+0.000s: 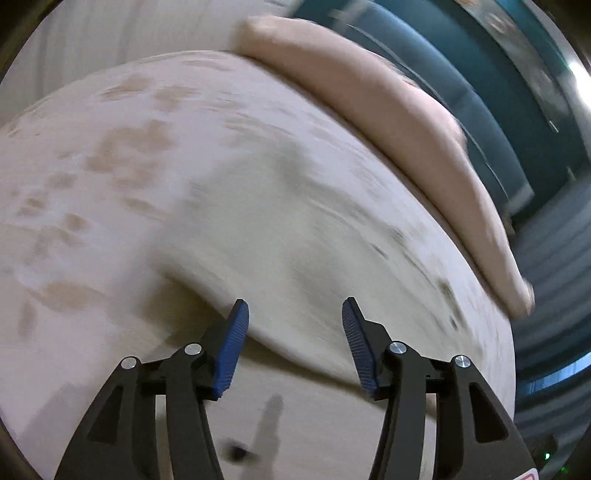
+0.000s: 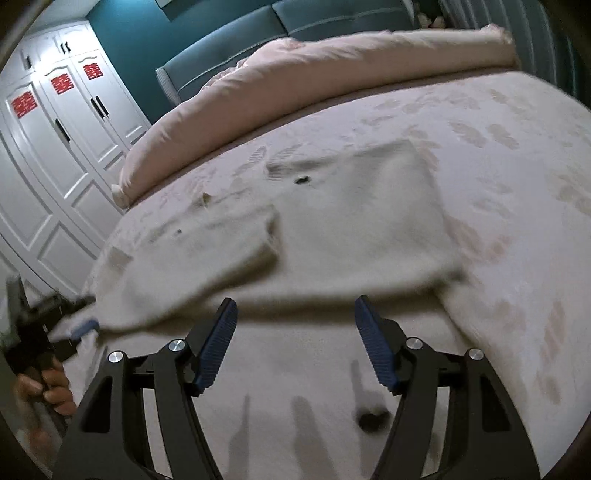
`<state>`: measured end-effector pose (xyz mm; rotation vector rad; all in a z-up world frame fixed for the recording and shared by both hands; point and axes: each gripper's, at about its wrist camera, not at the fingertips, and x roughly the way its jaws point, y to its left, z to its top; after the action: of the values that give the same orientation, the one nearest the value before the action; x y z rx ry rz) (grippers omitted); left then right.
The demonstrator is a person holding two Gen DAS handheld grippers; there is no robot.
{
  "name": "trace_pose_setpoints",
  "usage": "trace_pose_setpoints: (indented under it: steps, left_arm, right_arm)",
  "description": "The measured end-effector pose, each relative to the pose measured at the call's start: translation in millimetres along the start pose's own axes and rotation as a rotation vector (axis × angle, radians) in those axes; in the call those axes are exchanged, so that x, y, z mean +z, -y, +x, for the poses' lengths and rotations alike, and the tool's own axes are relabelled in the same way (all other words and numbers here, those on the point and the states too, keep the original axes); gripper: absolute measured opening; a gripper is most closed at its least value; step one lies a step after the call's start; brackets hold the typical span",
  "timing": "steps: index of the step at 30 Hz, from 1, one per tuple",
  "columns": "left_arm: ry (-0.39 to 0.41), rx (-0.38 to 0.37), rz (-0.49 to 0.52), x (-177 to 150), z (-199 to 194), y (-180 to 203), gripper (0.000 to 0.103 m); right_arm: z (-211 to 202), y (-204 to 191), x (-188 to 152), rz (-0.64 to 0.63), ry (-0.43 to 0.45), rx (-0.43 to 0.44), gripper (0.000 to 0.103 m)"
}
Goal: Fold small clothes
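A cream knitted garment (image 2: 354, 229) lies spread on the bed, with one part folded over its left side (image 2: 221, 240). In the left wrist view it fills the middle, blurred (image 1: 288, 229). My right gripper (image 2: 295, 317) is open and empty, its blue pads just short of the garment's near edge. My left gripper (image 1: 295, 317) is open, its pads at the garment's near edge. In the right wrist view the left gripper (image 2: 79, 326) shows at the far left, at the garment's lower left corner, held by a hand.
The bed sheet (image 2: 517, 184) is pale pink with a leaf print. A rolled pink duvet (image 2: 295, 70) lies along the head of the bed before a teal headboard (image 2: 236, 33). White wardrobes (image 2: 55, 129) stand at the left.
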<state>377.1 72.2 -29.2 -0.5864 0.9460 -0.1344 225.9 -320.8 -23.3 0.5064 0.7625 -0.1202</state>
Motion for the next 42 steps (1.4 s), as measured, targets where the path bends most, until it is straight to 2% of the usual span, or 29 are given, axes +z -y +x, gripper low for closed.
trace_pose_setpoints:
  steps: [2,5,6,7,8,9,10,12,13,14,15,16,17,18,20,22,24,27,29,31,32,33,35,37,40,42]
  left_arm:
    - [-0.014,-0.002,-0.079,14,0,-27,0.050]
    - [-0.055,-0.060,-0.184,22,10,-44,0.050]
    - [-0.056,-0.070,-0.202,21,12,-47,0.050]
    - [-0.053,-0.073,-0.204,24,14,-46,0.047]
    - [-0.054,-0.078,-0.195,25,16,-42,0.037]
    - [-0.054,-0.101,-0.181,28,18,-36,0.022]
    - [-0.059,-0.122,-0.177,29,14,-39,0.008]
    - [-0.048,-0.170,-0.174,38,7,-26,0.007]
    - [-0.030,-0.187,-0.160,40,-1,-17,0.008]
    - [-0.023,-0.185,-0.144,39,-5,-13,0.012]
    - [-0.025,-0.191,-0.126,36,-8,-10,0.015]
    - [-0.040,-0.203,-0.107,26,-12,-5,0.024]
    - [-0.052,-0.200,-0.102,19,-12,-4,0.035]
    - [-0.072,-0.192,-0.099,9,-9,-3,0.039]
    - [-0.134,-0.170,-0.104,-10,8,-4,0.041]
    - [-0.194,-0.135,-0.144,-25,31,-10,0.041]
    - [-0.190,-0.126,-0.168,-27,41,-13,0.041]
    - [-0.117,-0.088,-0.139,-13,40,-8,0.038]
    - [-0.073,-0.054,-0.083,0,39,-1,0.017]
    - [-0.066,-0.008,-0.042,8,46,-1,0.011]
    - [-0.073,0.012,-0.028,8,51,-2,0.011]
    - [-0.076,0.026,-0.019,5,54,-5,0.011]
    - [-0.080,0.047,0.010,-3,58,-14,0.012]
    - [-0.041,0.044,0.054,-11,55,-17,0.013]
    - [0.002,0.037,0.100,-19,52,-21,0.013]
    - [0.039,0.035,0.139,-25,51,-21,0.014]
  right_arm:
    - [22,-7,14,0.023,-0.037,0.011,0.064]
    - [66,-22,25,0.011,-0.124,-0.038,0.065]
    - [75,-28,26,0.000,-0.139,-0.048,0.059]
    - [83,-35,28,-0.012,-0.137,-0.066,0.041]
    - [88,-43,32,-0.029,-0.138,-0.070,0.026]
    - [89,-51,39,-0.035,-0.142,-0.050,0.006]
    - [83,-55,45,-0.027,-0.121,-0.029,0.006]
    - [43,-69,69,-0.022,0.023,0.076,0.006]
    - [17,-74,80,-0.028,0.108,0.115,0.006]
    - [1,-74,85,-0.040,0.165,0.117,0.006]
    - [-12,-70,89,-0.052,0.216,0.093,0.006]
    - [-15,-64,90,-0.057,0.236,0.059,0.006]
    - [-8,-47,88,-0.057,0.215,-0.015,0.006]
    - [7,-31,85,-0.041,0.161,-0.058,0.006]
    - [48,3,68,0.000,0.005,-0.142,0.006]
    - [71,24,46,0.021,-0.076,-0.169,0.006]
    - [66,27,41,0.032,-0.051,-0.146,0.006]
    - [52,23,50,0.064,-0.012,-0.103,0.006]
    - [24,19,60,0.082,0.070,-0.031,0.006]
    - [4,19,62,0.076,0.140,-0.003,0.006]
    - [8,23,59,0.060,0.132,-0.044,0.006]
    - [23,29,54,0.044,0.076,-0.091,0.006]
    - [66,48,33,0.034,-0.087,-0.180,0.006]
    - [57,49,32,0.034,-0.034,-0.157,0.007]
    - [30,40,37,0.112,0.031,-0.156,0.010]
    - [10,22,38,0.112,0.111,-0.206,0.010]
